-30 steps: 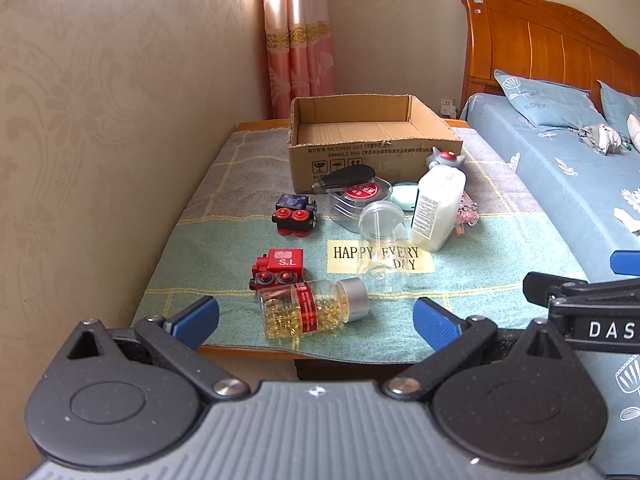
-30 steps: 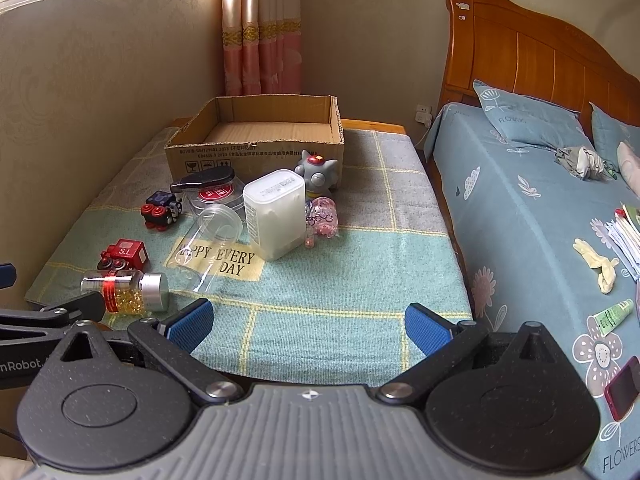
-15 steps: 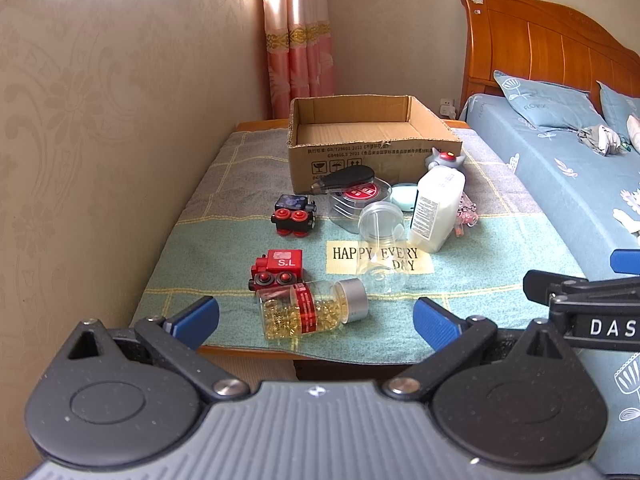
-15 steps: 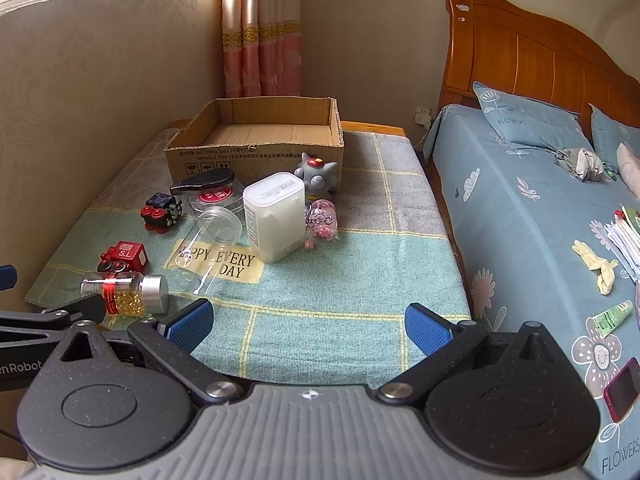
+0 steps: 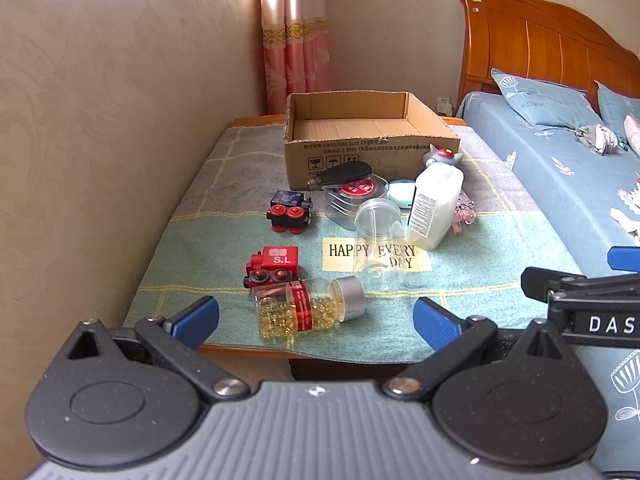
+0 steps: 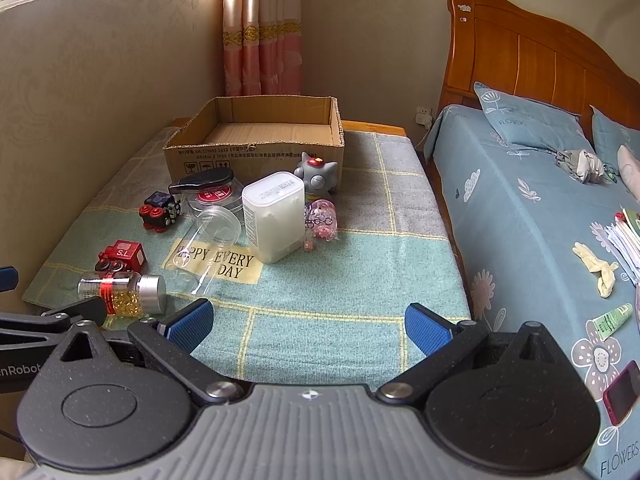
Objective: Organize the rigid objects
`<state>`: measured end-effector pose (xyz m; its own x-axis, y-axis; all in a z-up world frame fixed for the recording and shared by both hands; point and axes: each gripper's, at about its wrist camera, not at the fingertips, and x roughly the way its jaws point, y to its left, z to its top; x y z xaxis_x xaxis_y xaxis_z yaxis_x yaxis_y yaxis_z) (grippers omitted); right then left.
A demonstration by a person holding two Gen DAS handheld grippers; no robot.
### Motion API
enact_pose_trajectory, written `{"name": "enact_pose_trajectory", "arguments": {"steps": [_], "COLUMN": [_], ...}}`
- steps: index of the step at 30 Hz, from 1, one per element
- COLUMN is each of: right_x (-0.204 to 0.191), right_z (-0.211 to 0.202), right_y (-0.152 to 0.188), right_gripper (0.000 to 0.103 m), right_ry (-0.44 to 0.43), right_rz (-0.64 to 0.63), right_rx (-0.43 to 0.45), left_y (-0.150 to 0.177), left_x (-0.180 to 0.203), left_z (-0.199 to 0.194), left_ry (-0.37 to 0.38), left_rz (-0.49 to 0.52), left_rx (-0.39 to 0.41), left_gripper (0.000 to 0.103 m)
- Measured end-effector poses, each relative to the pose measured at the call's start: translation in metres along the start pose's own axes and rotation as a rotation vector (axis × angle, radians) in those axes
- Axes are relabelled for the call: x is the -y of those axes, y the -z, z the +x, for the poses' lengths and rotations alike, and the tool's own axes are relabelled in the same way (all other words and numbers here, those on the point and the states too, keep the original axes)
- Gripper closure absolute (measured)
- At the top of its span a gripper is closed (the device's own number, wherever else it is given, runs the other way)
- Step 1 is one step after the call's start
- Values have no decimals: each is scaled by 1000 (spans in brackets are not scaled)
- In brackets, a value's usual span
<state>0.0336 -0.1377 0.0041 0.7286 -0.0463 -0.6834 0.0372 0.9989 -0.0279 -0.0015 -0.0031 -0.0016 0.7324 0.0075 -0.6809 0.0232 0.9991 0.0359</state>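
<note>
Both grippers spread, empty; pill bottle [image 5: 310, 307] lying before left gripper [image 5: 316, 316].

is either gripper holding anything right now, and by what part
Nothing is held. The left gripper and right gripper are both open, short of the pill bottle.

My left gripper [image 5: 316, 316] hangs level with its jaws spread wide — both blue pads [image 5: 196, 314] well apart and nothing between them. My right gripper [image 6: 310, 322] sits the same way, jaws wide and empty, blue pads [image 6: 426, 328] facing each other across the gap. The two are side by side — each one's black linkage shows at the edge of the other's view.
</note>
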Motion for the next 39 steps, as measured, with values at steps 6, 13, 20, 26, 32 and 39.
{"name": "enact_pose_trajectory", "arguments": {"steps": [6,13,20,26,32,39], "right_x": [-1,-2,0,3,10,23], "right_z": [4,11,19,29,38,53], "right_y": [-2,-4,-4,-5,-5,-5], "right_gripper": [0,0,0,0,0,0], "right_ry": [2,-12,-31,-44,-44,-51], "right_rz": [-7,-10,-8,-4,10,51], "right_rx": [2,-8,-9,-18,-30,-54], "left_y": [-1,-4,-4,-7,-7,-7], "left_x": [-5,-13,-23,-28,-33,-33], "left_z": [6,14,28,46,71,103], "left_ry": [21,43,54,89,106,117], "left_rz": [-8,-32,-48,-47,-56,-57], "left_rx": [-7,-14,-46,-115,-196,-290], "left_gripper": [1,1,1,1,1,1]}}
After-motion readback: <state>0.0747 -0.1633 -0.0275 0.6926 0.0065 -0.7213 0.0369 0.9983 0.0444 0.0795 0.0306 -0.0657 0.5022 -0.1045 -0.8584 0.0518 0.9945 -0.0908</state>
